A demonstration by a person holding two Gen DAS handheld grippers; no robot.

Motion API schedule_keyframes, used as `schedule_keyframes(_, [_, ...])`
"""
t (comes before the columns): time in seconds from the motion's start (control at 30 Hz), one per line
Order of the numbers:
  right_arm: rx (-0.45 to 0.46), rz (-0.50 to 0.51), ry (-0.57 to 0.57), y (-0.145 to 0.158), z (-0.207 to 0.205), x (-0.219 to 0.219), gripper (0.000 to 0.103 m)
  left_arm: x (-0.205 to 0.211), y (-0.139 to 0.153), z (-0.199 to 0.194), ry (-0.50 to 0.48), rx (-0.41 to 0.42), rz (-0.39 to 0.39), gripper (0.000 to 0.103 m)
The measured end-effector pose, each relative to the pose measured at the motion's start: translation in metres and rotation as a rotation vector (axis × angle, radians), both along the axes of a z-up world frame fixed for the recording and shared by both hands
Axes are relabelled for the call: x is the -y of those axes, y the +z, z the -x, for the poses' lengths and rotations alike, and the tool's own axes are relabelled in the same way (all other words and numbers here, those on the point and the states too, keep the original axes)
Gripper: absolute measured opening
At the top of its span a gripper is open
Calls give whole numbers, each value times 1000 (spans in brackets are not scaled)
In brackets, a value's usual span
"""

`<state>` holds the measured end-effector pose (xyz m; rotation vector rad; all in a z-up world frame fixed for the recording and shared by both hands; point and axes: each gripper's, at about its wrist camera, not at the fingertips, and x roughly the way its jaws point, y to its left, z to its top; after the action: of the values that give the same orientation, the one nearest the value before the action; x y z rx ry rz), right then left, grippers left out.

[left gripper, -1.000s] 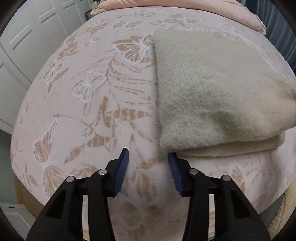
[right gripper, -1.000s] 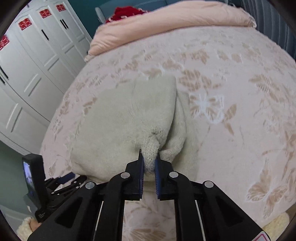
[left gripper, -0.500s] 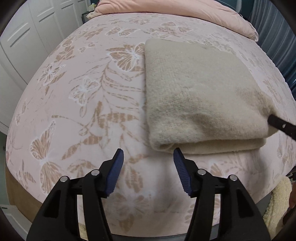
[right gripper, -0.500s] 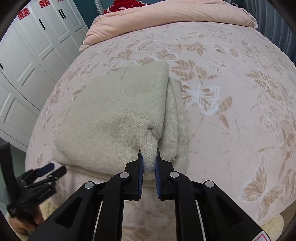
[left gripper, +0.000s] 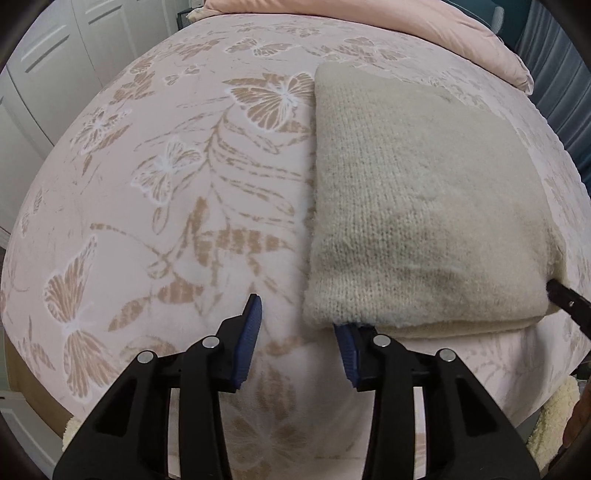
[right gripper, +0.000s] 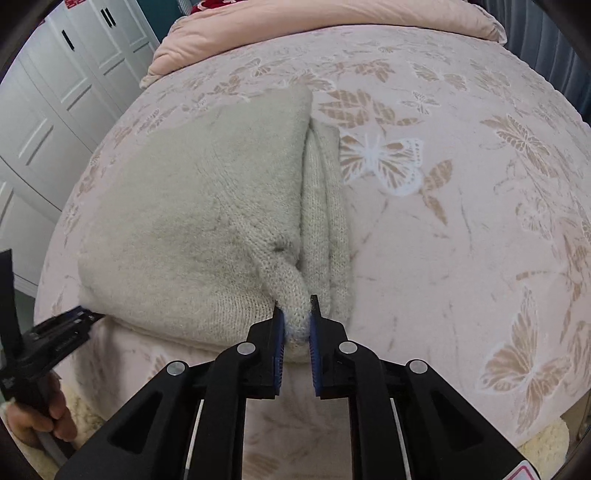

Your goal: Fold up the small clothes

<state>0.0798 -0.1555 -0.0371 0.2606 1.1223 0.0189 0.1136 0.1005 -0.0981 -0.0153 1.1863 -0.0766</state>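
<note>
Two tongs work the folded cream sweater [left gripper: 417,206] on the bed [left gripper: 184,184]. Right gripper [right gripper: 295,314] pinches its near corner to lay the fold flat. Left gripper [left gripper: 295,325], closing, holds nothing and straddles the opposite corner

Cream knit sweater [left gripper: 413,206]; pink bedspread [left gripper: 184,184] with tan-and-white butterflies; blue pads on black right hand-held gripper [right gripper: 295,325]; white wardrobe doors [right gripper: 55,92].

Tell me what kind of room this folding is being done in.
Most likely a bedroom. The cream knitted garment lies on a bed covered by a pink butterfly-print bedspread, a pink duvet is bunched at the far end, and white panelled wardrobe doors stand alongside.
</note>
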Motion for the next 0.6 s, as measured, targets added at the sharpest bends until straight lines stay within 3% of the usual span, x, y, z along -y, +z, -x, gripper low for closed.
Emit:
schedule_keyframes(0.1, [85, -14, -24, 28, 10, -1, 19, 3, 9, 7, -15, 12, -2, 39])
schedule_keyframes(0.2, [127, 28, 4, 35, 11, -11, 20, 9, 23, 18, -33, 48, -26, 38])
schedule_keyframes(0.37, [-44, 97, 30, -24, -1, -17, 15, 12, 40, 31, -29, 58, 13, 41])
schedule_keyframes(0.47, [26, 36, 5, -2, 16, -14, 15, 19, 51, 37, -49, 82, 3, 43])
schedule_keyframes(0.6, [32, 65, 13, 11, 32, -14, 17, 29, 63, 44, -64, 115, -10, 54])
